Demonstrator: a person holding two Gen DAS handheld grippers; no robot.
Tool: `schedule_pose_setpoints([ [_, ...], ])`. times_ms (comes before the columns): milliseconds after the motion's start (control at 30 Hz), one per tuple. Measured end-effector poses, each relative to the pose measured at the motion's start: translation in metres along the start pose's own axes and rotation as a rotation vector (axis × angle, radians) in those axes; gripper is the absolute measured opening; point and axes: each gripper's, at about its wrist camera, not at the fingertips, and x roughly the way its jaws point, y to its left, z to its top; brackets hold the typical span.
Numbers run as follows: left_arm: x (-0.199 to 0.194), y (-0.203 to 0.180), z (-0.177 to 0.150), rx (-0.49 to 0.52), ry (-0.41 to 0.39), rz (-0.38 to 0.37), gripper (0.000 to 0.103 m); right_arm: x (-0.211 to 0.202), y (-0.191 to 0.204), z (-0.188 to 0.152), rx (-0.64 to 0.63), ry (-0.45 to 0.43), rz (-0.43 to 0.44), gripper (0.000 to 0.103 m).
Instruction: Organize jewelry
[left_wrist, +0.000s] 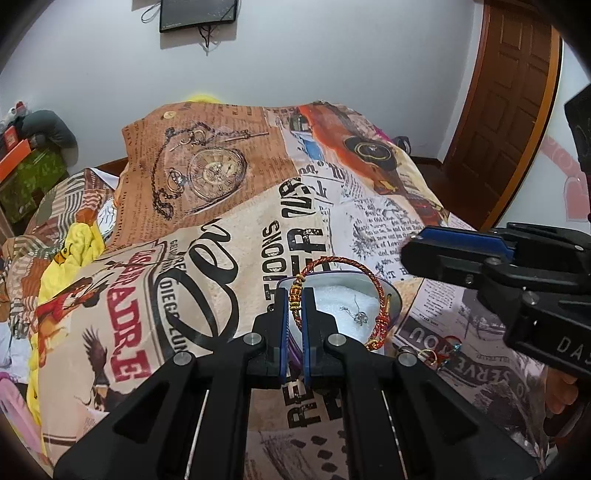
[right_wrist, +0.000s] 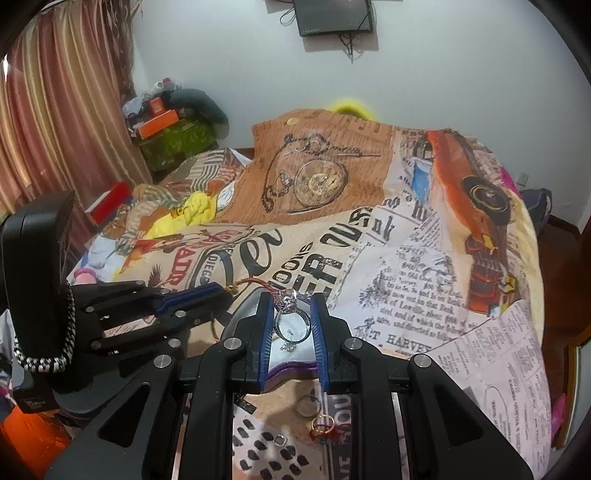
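My left gripper (left_wrist: 295, 295) is shut on a red braided bracelet (left_wrist: 371, 277) with gold beads and holds it over an open purple jewelry box (left_wrist: 395, 299) with a white lining. A small silver pendant (left_wrist: 359, 315) lies inside the box. My right gripper (right_wrist: 293, 308) is shut on a silver ring (right_wrist: 291, 325) with a stone and holds it above the same box (right_wrist: 291, 371). The left gripper's fingers (right_wrist: 192, 295) show at the left of the right wrist view, with the bracelet (right_wrist: 255, 282) beside them.
The box sits on a bed covered by a newspaper-print blanket (left_wrist: 221, 258). Loose rings and small jewelry (right_wrist: 321, 424) lie on the blanket in front of the box; they also show in the left wrist view (left_wrist: 436, 354). A wooden door (left_wrist: 509, 92) stands at the right.
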Motion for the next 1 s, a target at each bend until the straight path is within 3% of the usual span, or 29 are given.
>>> schedule_pose_setpoints([
  [400, 0.013, 0.001, -0.001, 0.016, 0.028, -0.014, 0.005, 0.037, -0.003, -0.007, -0.019, 0.104, 0.047, 0.018],
  [1000, 0.002, 0.015, -0.005, -0.032, 0.033, -0.004, 0.007, 0.052, 0.006, -0.012, -0.096, 0.182, 0.061, 0.018],
])
